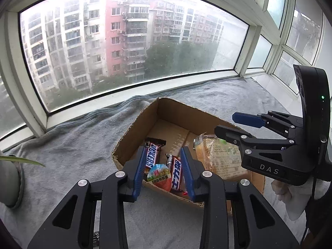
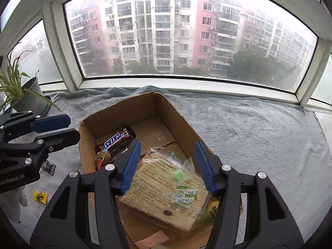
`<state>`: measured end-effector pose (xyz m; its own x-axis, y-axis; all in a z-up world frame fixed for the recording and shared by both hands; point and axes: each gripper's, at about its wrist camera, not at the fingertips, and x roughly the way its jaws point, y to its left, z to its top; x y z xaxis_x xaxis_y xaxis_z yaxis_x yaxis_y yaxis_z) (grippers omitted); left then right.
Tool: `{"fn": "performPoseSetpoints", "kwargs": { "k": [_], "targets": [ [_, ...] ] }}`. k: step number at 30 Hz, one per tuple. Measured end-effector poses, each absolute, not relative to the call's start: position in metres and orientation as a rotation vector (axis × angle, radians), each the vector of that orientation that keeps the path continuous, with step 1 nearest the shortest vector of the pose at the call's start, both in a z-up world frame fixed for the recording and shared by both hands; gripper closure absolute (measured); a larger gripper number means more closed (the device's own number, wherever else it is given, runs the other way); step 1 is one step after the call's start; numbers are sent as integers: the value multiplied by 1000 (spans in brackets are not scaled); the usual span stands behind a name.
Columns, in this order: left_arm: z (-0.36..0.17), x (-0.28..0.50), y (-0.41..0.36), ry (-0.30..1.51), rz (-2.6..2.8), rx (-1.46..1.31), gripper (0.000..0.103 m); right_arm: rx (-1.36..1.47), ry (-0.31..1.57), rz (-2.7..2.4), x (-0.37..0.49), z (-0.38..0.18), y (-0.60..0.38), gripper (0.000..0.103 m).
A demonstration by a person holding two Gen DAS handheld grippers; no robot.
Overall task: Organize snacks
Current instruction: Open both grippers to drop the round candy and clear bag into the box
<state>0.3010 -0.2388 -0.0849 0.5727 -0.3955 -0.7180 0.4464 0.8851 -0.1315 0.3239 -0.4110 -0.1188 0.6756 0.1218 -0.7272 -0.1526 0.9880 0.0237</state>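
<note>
Both grippers hang over an open cardboard box (image 2: 116, 112) that sits on a grey blanket (image 2: 259, 132) spread along the window ledge.

- Left gripper (image 1: 164, 172): jaws a narrow gap apart, nothing pressed between the pads. Below them, in the box's left near corner, lie a Snickers bar (image 1: 152, 155), a second Snickers bar with Chinese lettering (image 1: 176, 175) and a small jelly cup (image 1: 159, 175).
- Right gripper (image 2: 168, 166): jaws moderately wide, straddling a clear-bagged loaf of sliced bread (image 2: 166, 186) on the right side of the box. Pads look clear of the bag; no grip.
- Outside the box, on the blanket to its left: a yellow candy (image 2: 40, 196) and a small dark wrapped snack (image 2: 48, 167). Potted plant (image 2: 25, 95) at far left.

Judgement: this reads as a drop-off, items just set into the box. To do it well, lift each gripper straight up so the pads do not snag the bread bag's loose plastic or drag a bar out. The bag is crinkly and may cling. Next likely targets are the two loose pieces on the left, best taken by the left gripper, approaching low with jaws opened wider over the flat wrapper.
</note>
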Motion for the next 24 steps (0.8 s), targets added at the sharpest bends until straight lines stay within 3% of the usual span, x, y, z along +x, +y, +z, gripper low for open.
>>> {"fn": "performPoseSetpoints", "kwargs": {
  "k": [24],
  "targets": [
    [-50,263,-220,759,-484,62,70,-31,777,147,281,-79,-401,45]
  ]
}}
